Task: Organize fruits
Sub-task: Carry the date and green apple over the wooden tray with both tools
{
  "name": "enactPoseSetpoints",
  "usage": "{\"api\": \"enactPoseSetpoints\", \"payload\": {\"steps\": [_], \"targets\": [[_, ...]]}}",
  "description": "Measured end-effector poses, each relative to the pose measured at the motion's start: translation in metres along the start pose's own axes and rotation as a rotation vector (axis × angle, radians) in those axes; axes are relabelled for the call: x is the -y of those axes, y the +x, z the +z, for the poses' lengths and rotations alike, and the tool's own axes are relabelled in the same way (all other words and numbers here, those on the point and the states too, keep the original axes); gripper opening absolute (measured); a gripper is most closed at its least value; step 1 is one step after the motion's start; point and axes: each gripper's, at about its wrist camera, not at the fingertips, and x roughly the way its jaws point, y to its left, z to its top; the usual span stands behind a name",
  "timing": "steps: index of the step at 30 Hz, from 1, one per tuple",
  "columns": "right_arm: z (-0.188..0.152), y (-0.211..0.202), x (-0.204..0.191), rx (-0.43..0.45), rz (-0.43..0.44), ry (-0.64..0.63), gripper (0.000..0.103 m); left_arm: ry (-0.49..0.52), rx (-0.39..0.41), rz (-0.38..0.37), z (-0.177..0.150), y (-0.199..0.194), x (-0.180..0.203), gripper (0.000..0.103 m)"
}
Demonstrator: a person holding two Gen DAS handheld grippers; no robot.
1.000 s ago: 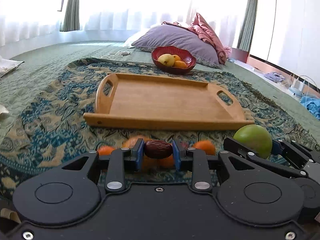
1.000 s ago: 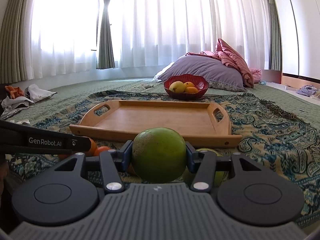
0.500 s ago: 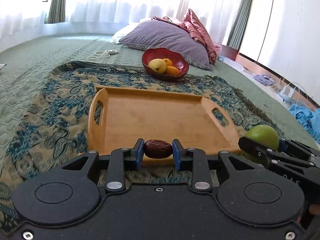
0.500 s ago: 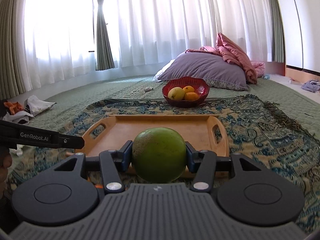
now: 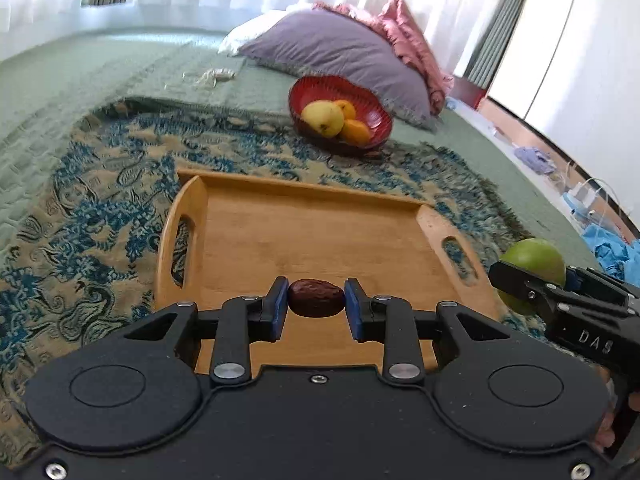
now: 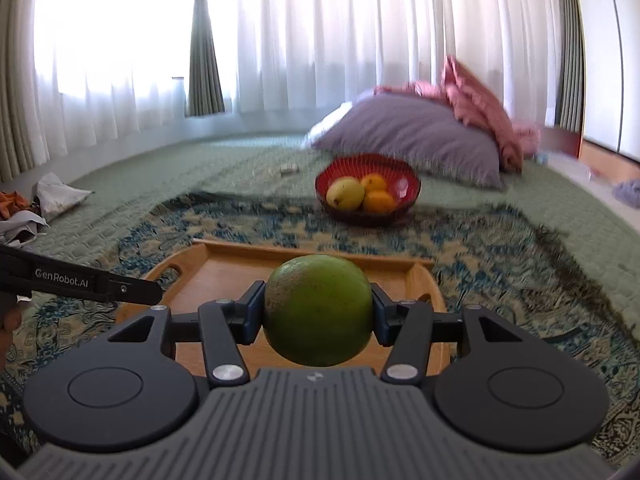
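**Both fruits carried over the tray**

Advanced since 1 s ago: tray point(image 5: 312, 236) now lies directly under both loads. Date point(image 5: 316, 298), long axis crosswise, clamped in left gripper point(image 5: 316, 300) above tray's near edge. Green fruit point(image 6: 318, 310) pinched by right gripper point(image 6: 318, 312) over tray's right side; red bowl point(image 5: 340, 118) beyond it.

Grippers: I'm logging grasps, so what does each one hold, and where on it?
Left gripper pinches a brown date by its two ends. Right gripper clamps a green fruit across its widest sides.
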Motion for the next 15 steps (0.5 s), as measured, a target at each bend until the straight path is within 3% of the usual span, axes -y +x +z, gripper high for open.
{"api": "enactPoseSetpoints", "payload": {"steps": [7, 15], "targets": [[0.009, 0.059, 0.021, -0.189, -0.005, 0.126, 0.056, -0.035, -0.068, 0.041, 0.008, 0.046, -0.017, 0.028], [-0.002, 0.095, 0.025, -0.287, -0.033, 0.159, 0.056, -0.045, -0.116, 0.073, 0.003, 0.075, -0.026, 0.028]]}}
